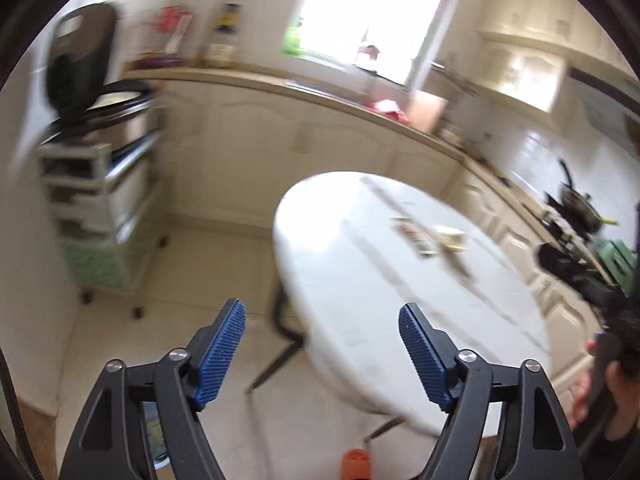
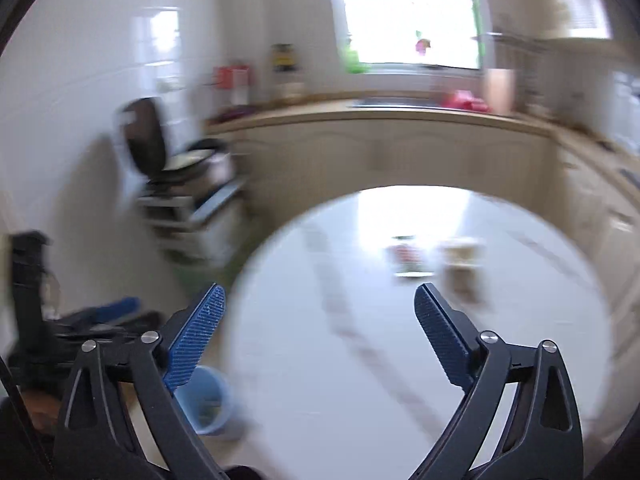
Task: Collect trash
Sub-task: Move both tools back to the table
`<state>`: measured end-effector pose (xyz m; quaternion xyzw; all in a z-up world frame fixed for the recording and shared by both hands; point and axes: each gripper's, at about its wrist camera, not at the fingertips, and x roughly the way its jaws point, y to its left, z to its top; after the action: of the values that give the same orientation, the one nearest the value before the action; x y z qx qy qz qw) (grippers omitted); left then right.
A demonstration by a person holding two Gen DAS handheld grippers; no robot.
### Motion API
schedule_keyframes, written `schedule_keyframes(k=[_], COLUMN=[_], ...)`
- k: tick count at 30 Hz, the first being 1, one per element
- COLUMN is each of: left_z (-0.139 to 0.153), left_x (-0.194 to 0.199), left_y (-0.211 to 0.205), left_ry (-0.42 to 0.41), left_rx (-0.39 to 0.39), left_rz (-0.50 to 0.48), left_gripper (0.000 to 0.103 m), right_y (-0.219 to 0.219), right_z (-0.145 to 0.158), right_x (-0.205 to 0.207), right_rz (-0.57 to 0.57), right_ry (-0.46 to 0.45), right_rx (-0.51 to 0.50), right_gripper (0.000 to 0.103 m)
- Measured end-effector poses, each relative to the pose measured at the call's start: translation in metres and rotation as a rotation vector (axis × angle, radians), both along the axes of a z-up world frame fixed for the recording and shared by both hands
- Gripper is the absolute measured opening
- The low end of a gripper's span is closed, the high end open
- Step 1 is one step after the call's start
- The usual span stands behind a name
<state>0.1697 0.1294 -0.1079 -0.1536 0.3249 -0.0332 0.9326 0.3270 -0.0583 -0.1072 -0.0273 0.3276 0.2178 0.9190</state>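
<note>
A flat printed wrapper [image 1: 416, 236] and a pale crumpled piece of trash [image 1: 452, 238] lie side by side on the round white table [image 1: 360, 280]. The right wrist view shows the same wrapper [image 2: 406, 258] and crumpled piece [image 2: 460, 260] toward the far side of the table [image 2: 320, 340]. My left gripper [image 1: 322, 306] is open and empty, hanging over the table's near left edge. My right gripper [image 2: 320, 288] is wide open and empty above the near part of the table. A light blue bin [image 2: 204, 404] stands on the floor by the table's left edge.
A kitchen counter [image 1: 280, 80] with a sink runs along the far wall under a window. A white cart [image 1: 100, 200] carrying an open cooker stands at the left. An orange slipper [image 1: 354, 462] lies on the floor. A stove with a pan [image 1: 576, 208] is at the right.
</note>
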Motion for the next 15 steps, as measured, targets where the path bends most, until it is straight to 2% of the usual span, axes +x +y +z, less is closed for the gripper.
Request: schedule_keyframes(k=[3, 7, 12, 15], left_z=[0.01, 0.013, 0.012, 0.005], left_x=[0.031, 0.076, 0.14, 0.176], left_y=[-0.037, -0.069, -0.092, -0.102], left_ry=[0.004, 0.054, 0.119, 0.177], left_rx=[0.035, 0.077, 0.092, 0.114], left_rz=[-0.058, -0.098, -0.118, -0.129], left_gripper=[0.078, 0.082, 0.082, 0.083], right_y=[-0.044, -0.077, -0.081, -0.076], right_z=[-0.004, -0.028, -0.065, -0.085], right_x=[0.032, 0.085, 0.144, 0.168], right_rz=[-0.087, -0.132, -0.128, -0.139], right_ry=[0.038, 0.155, 0.268, 0.297], right_rx=[-0.031, -0.028, -0.048, -0.069], right_gripper=[0.099, 0.099, 0.099, 0.098])
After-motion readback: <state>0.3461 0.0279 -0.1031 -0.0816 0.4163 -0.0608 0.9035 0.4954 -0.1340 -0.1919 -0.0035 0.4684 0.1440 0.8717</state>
